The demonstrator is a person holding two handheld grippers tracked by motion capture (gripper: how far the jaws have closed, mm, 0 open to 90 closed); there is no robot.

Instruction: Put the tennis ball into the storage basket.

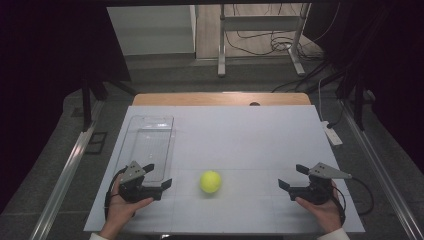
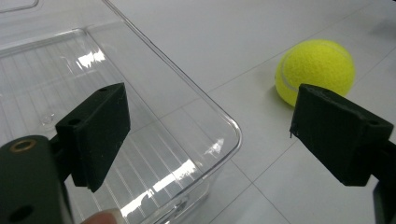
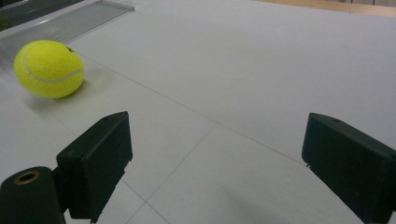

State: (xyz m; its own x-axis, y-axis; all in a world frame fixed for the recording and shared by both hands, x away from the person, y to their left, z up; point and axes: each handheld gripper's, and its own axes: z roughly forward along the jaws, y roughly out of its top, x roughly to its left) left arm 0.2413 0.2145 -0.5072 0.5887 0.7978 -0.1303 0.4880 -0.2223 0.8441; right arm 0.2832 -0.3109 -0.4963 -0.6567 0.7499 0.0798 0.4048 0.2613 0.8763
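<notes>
Approach stage, nothing gripped yet. Tennis ball [image 1: 210,181] lying on the white table [image 1: 240,135] between the two claws, apart from both, ahead and to the right of the left gripper [image 1: 159,175], ahead and far to the left of the right gripper [image 1: 291,176]. Clear plastic tray [image 1: 148,145] directly under and beyond the left claw's jaws. Both claws spread wide, empty, held low over the table in a hand each, jaws pointing inward toward the ball. Judged next: swing the left claw right, straddle the ball, close on it, then lift toward the tray. Care needed, since a nudge likely sets the ball rolling.
</notes>
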